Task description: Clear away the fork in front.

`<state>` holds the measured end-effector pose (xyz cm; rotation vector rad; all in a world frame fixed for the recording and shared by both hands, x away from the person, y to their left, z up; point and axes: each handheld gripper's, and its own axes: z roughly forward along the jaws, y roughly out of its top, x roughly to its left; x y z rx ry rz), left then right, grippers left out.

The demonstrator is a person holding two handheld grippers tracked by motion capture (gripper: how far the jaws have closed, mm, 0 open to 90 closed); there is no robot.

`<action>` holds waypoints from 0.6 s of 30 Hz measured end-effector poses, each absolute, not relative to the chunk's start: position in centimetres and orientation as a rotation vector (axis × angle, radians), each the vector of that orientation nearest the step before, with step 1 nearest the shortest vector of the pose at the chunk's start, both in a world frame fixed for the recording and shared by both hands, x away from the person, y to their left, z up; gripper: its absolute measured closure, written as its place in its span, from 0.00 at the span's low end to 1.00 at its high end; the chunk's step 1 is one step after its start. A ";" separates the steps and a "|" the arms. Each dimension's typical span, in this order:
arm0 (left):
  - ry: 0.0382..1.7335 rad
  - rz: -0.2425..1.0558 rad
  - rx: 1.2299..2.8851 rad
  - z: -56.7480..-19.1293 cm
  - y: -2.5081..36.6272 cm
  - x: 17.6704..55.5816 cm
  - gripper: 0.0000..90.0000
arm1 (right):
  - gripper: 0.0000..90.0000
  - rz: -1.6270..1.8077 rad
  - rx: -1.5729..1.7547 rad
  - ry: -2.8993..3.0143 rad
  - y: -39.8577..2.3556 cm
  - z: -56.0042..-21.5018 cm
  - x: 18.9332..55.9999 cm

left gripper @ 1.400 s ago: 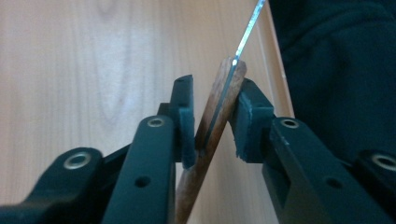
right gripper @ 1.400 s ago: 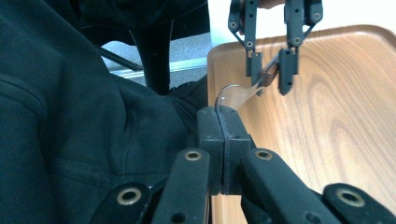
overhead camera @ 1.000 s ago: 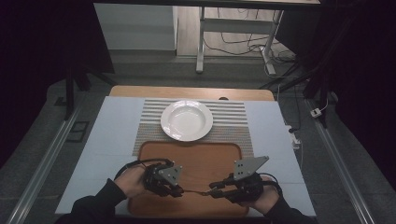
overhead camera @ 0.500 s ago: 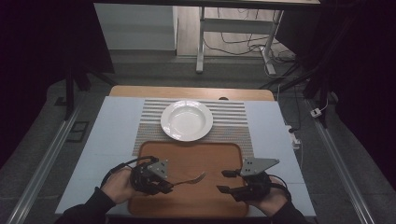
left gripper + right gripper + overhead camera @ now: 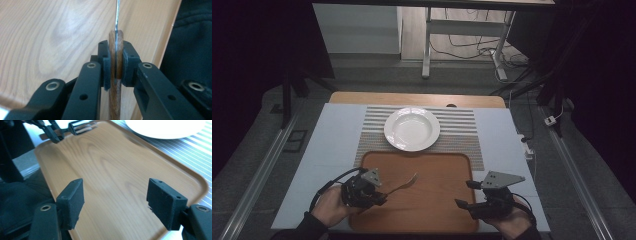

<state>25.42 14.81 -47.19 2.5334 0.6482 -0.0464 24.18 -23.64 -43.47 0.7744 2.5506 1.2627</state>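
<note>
A fork with a wooden handle and metal tines hangs just above the left part of the wooden tray. My left gripper is shut on the handle, pads pressing both sides, tines pointing toward the tray's middle. In the right gripper view the fork and the left gripper sit at the far end of the tray. My right gripper is at the tray's right front; its jaws have just been opening and nothing is between them.
A white deep plate rests on a striped placemat beyond the tray, and its rim appears in the right gripper view. A pale blue sheet covers the table. A dark sleeve is beside the tray's edge.
The two grippers were close together with the fork between them. The right gripper has let go, opened and drawn away to the right; the left has moved left with the fork.
</note>
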 end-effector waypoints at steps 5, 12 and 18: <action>0.774 -0.050 2.488 -47.5 15.3 25.3 0.88 | 0.26 1.208 0.843 2.509 -24.4 -43.6 23.9; 0.938 -0.066 2.456 -48.1 16.1 25.1 0.88 | 0.20 1.183 0.919 2.462 -25.5 -43.7 23.3; 1.109 -0.089 2.427 -49.0 16.5 25.2 0.88 | 0.18 1.171 0.966 2.453 -26.4 -44.0 22.9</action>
